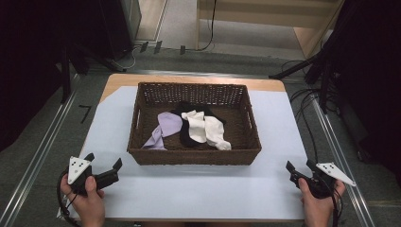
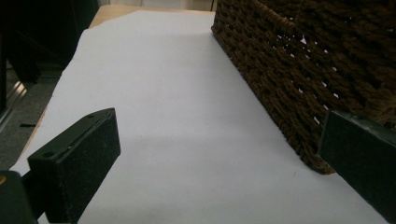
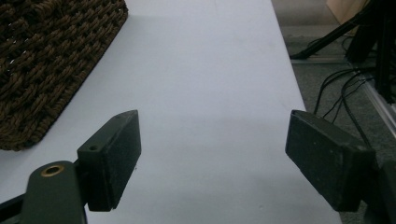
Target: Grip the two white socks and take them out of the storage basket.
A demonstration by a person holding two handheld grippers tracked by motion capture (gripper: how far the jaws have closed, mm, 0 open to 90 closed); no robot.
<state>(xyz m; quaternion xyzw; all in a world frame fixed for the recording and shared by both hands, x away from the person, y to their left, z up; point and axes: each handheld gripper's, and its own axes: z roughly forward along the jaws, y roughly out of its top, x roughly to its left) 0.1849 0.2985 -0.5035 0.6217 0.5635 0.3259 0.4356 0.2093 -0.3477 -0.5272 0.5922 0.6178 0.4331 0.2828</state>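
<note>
- The left gripper (image 1: 103,162) sits at the near left corner of the table, held from below by the left hand (image 1: 87,201); its jaws are spread wide with nothing between them.
- The right gripper (image 1: 299,168) sits at the near right corner in the right hand (image 1: 319,203), jaws likewise wide apart and empty.
- Each gripper carries a pale three-cornered plate with small dark dots; no readable writing shows on either.
- Both rest over a white sheet (image 1: 198,189) that covers most of the wooden table (image 1: 189,78).
- A dark brown woven basket (image 1: 194,156) stands in the middle of the sheet, well apart from both grippers.
- Inside it lie a lilac sock (image 1: 165,127), a white sock (image 1: 205,127) and a black sock (image 1: 185,135), loosely overlapping.
- The left gripper view shows the basket's wall (image 2: 303,70) close up on its right, the weave open enough to pass light.
- The right gripper view shows a basket corner (image 3: 42,70) at its left and floor cables (image 3: 341,98) beyond the sheet's edge.
</note>
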